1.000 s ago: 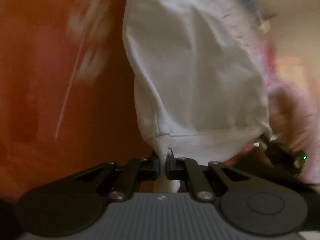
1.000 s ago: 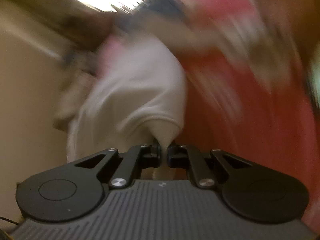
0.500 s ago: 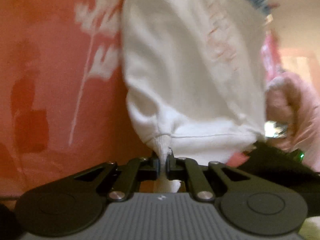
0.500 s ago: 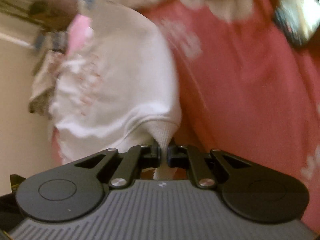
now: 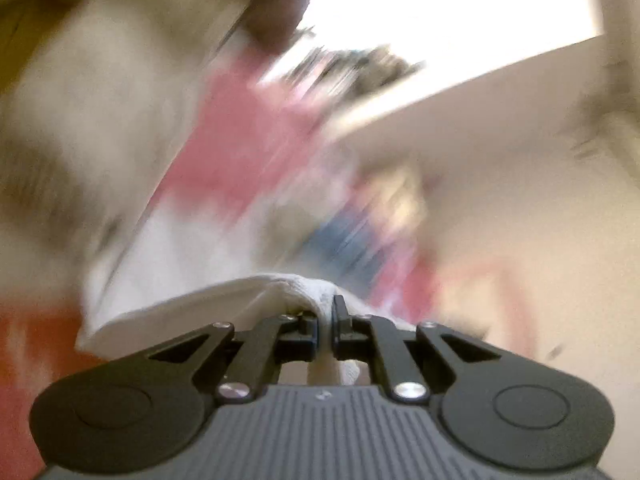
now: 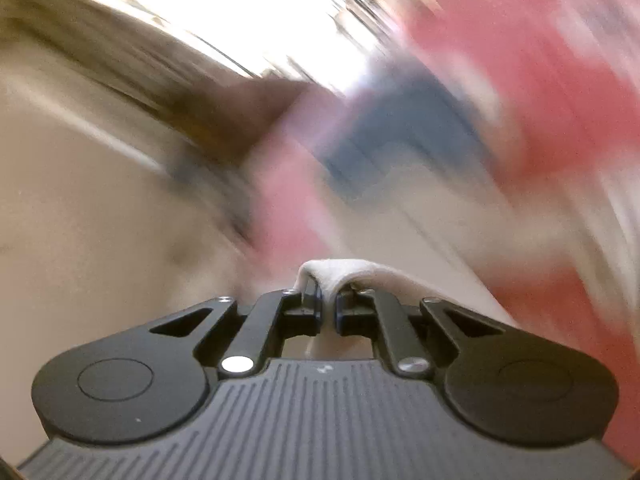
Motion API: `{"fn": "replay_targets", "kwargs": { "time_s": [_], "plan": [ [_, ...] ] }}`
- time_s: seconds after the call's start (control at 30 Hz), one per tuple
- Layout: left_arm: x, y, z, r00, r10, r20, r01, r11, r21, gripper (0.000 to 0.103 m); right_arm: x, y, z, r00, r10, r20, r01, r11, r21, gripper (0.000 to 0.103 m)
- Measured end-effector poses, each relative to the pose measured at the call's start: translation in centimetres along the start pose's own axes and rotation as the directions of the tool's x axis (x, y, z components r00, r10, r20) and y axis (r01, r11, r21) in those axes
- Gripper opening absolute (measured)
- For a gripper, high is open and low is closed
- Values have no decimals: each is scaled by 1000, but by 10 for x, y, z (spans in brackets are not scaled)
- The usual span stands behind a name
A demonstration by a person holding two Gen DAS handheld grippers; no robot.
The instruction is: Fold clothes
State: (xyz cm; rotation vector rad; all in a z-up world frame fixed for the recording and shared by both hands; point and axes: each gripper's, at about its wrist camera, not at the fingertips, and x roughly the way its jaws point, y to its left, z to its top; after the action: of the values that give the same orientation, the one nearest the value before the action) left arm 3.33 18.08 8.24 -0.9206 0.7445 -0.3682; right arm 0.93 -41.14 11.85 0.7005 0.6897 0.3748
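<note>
- Holding the white sweatshirt by its ribbed hem in both tools: left gripper clamped on one corner, right gripper clamped on the other; cloth bulges out above each pair of jaws.
- Change since half a second ago: the body of the garment hung in full view toward 12 o'clock; now only the pinched hem shows, draping toward 8 o'clock in the left view and 3 o'clock in the right.
- Background heavily smeared; pink bedding and bright window barely readable.
- My judgement: I am mid-swing, flipping the sweatshirt to lay it flat. Fold proper not yet begun.
</note>
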Motion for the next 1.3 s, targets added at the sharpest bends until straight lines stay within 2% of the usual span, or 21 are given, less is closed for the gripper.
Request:
{"fn": "replay_targets", "kwargs": {
  "time_s": [0.07, 0.17, 0.27, 0.4, 0.47, 0.53, 0.63, 0.7, 0.77, 0.83, 0.87, 1.03, 1.13, 1.2, 1.23, 1.3],
  "plan": [
    [-29, -49, 19, 997, -47, 62, 41, 995, 92, 7, -24, 69, 40, 993, 43, 106, -25, 986, -164, 5],
    [-58, -73, 15, 998, -27, 64, 15, 985, 172, 7, -50, 109, 57, 988, 81, 133, -51, 975, -215, 5],
    [-85, -59, -13, 1000, 6, 18, -10, 977, 212, 7, -68, 95, 40, 988, 106, 114, -82, 977, -198, 5],
    [-112, -3, -70, 993, 70, -100, -48, 977, 210, 7, -90, 29, -26, 995, 99, 6, -98, 990, -104, 5],
    [-104, 35, -105, 975, 117, -186, -87, 983, 162, 7, -97, -5, -64, 996, 70, -51, -73, 995, -68, 5],
    [-91, 80, -144, 947, 160, -280, -138, 986, 98, 7, -94, -39, -110, 993, 30, -114, -31, 999, -13, 5],
    [-59, 148, -196, 880, 214, -423, -231, 973, 10, 7, -74, -93, -178, 969, -74, -238, 93, 993, 70, 5],
    [-41, 179, -224, 828, 272, -490, -298, 954, 27, 7, -54, -128, -220, 941, -111, -320, 169, 973, 158, 5],
    [-32, 206, -242, 790, 290, -540, -334, 942, 17, 7, -40, -157, -250, 915, -139, -378, 233, 948, 216, 5],
    [-33, 215, -242, 785, 288, -548, -344, 939, 1, 7, -37, -176, -267, 902, -158, -401, 274, 928, 251, 4],
    [-36, 217, -241, 787, 280, -550, -340, 940, -8, 7, -40, -180, -270, 906, -154, -395, 274, 924, 268, 4],
    [-60, 206, -222, 830, 221, -512, -277, 960, -34, 7, -65, -162, -255, 934, -147, -324, 236, 937, 257, 4],
    [-68, 198, -221, 834, 216, -508, -263, 964, -22, 7, -74, -155, -243, 949, -150, -279, 217, 949, 228, 3],
    [-61, 203, -228, 818, 238, -524, -287, 958, -14, 7, -76, -159, -246, 942, -180, -282, 244, 947, 211, 3],
    [-55, 208, -234, 803, 268, -533, -308, 951, 14, 7, -73, -167, -251, 935, -190, -299, 263, 938, 226, 3],
    [-45, 219, -246, 756, 350, -553, -361, 928, 94, 9, -63, -182, -265, 910, -232, -344, 320, 921, 224, 3]
  ]
}}
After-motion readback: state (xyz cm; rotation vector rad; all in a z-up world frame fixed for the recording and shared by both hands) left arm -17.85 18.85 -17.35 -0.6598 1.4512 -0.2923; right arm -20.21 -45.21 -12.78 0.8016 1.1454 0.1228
